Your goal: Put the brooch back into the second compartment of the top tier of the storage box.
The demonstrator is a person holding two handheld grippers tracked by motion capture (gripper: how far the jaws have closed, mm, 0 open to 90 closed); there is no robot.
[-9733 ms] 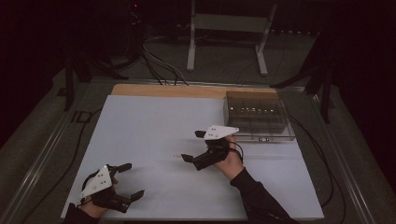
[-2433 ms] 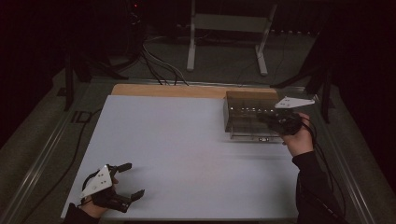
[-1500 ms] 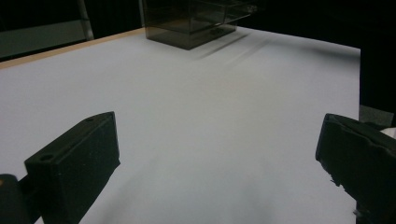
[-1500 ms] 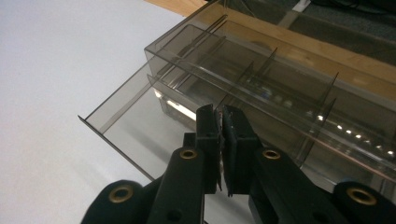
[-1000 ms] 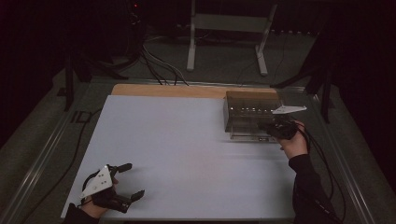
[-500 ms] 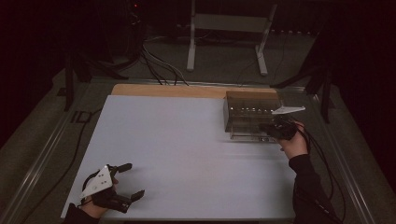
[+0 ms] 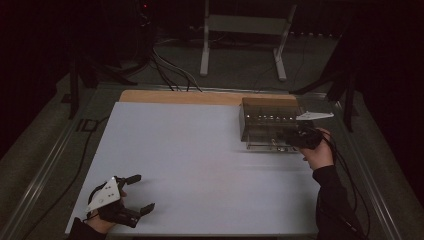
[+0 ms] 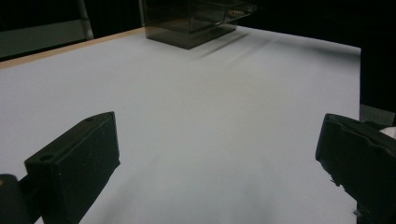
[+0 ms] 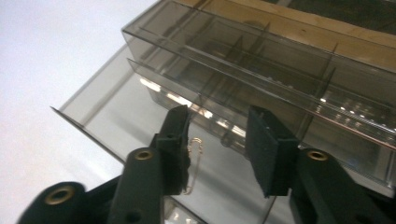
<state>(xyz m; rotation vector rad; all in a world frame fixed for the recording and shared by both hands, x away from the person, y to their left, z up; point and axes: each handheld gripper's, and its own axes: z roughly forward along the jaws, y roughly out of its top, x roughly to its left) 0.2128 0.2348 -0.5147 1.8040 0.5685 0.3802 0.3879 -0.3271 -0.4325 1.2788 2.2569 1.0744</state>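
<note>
Your left hand (image 7: 102, 212) rests low at the near left of the high view, holding the left gripper (image 7: 137, 194) flat, its grey three-cornered plate on top. Its two black jaws stand wide apart with nothing between them, as the left gripper view shows. Your right forearm, in a dark sleeve, reaches forward along the right side, the right hand (image 7: 317, 150) wrapped around the right gripper (image 9: 217, 135), which points toward the left. Its jaws have just been opening and stand partly apart, clamped on nothing.
</note>
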